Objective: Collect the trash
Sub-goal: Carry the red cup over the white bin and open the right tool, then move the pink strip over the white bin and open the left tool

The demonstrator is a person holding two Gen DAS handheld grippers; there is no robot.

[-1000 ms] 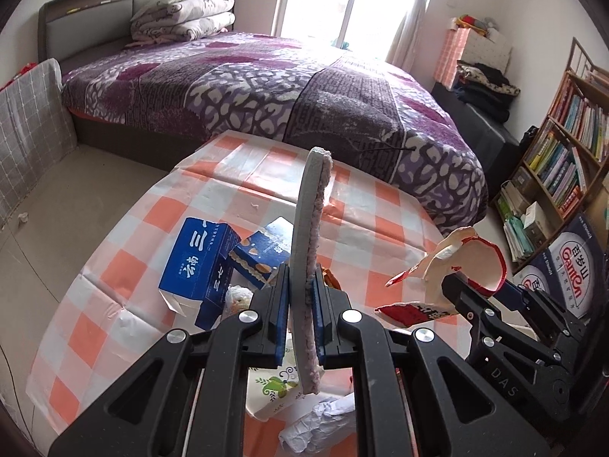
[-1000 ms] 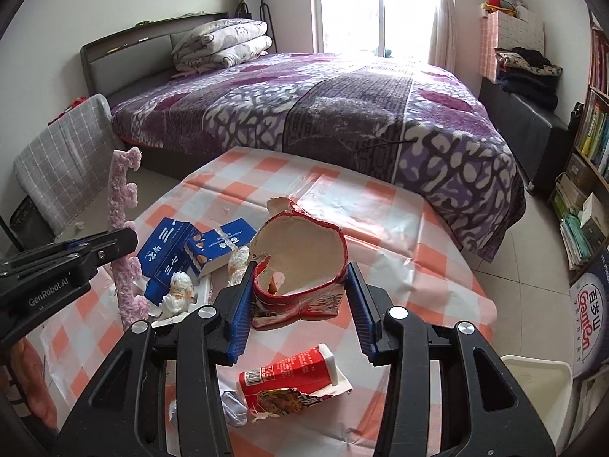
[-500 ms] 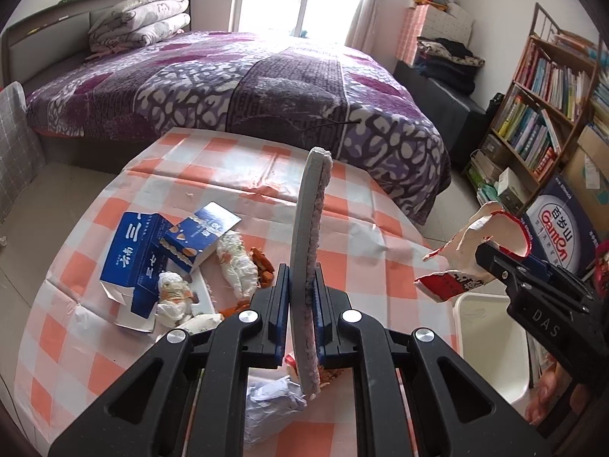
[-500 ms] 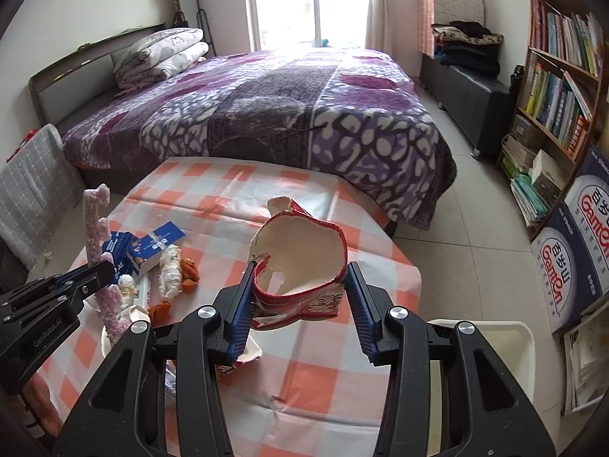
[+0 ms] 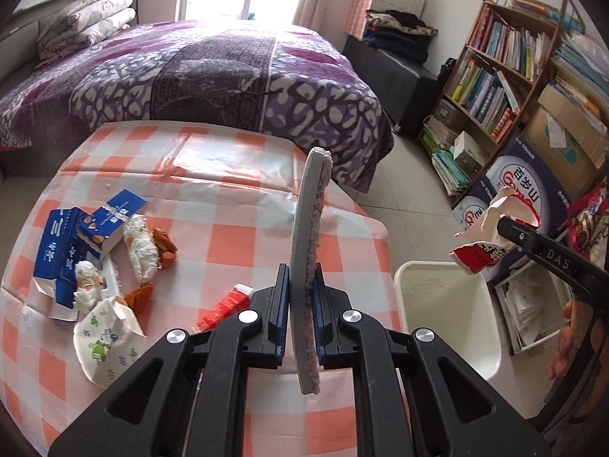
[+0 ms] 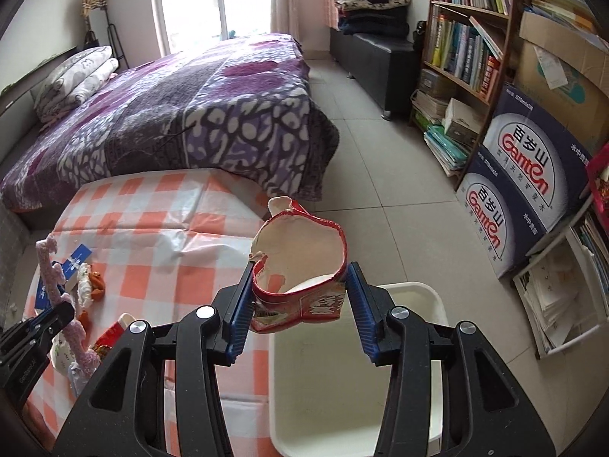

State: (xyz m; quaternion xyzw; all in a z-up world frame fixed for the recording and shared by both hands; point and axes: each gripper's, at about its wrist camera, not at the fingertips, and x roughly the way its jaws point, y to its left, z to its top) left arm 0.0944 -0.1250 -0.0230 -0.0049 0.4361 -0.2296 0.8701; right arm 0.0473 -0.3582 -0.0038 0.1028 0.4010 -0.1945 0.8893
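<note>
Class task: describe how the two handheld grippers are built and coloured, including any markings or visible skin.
Both the left gripper and right gripper are matte black plastic with triangular cut-outs, silver round bolts and ribbed blue finger pads. White lettering marks their sides. A bare hand shows behind the right one.

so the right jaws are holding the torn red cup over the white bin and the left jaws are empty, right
Not quite. The left gripper is not empty: its jaws are clamped on a pink foam piece, as the left wrist view shows. The rest holds: the right gripper holds the torn red cup over the white bin.
</note>
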